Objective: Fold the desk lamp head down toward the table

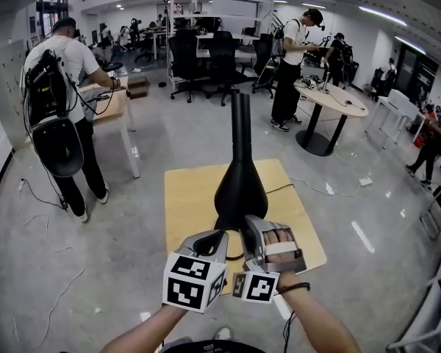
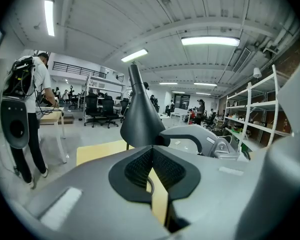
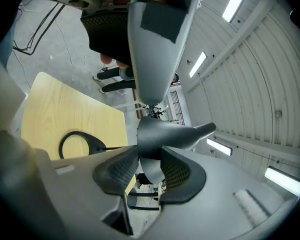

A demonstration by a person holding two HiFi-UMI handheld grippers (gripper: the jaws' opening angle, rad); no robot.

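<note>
We see the pale wooden counter at the middle of the head view, and the black cone of the lamp head hangs above it, not yet folded down. Its wide end is towards us and its neck runs to the upper middle.

The right tongs are spread, with the head's rim between the pads. We see no firm squeeze, so a downward push could let the smooth cone slip out sideways. The left tongs are pressed together on nothing, just short of the head. They can only nudge it, not steady it.

The ring base lies flat at the left of the right gripper view. It looks light to us, and a stiff hinge might tip or drag it towards the counter's edge. The thin cable could snag.
</note>
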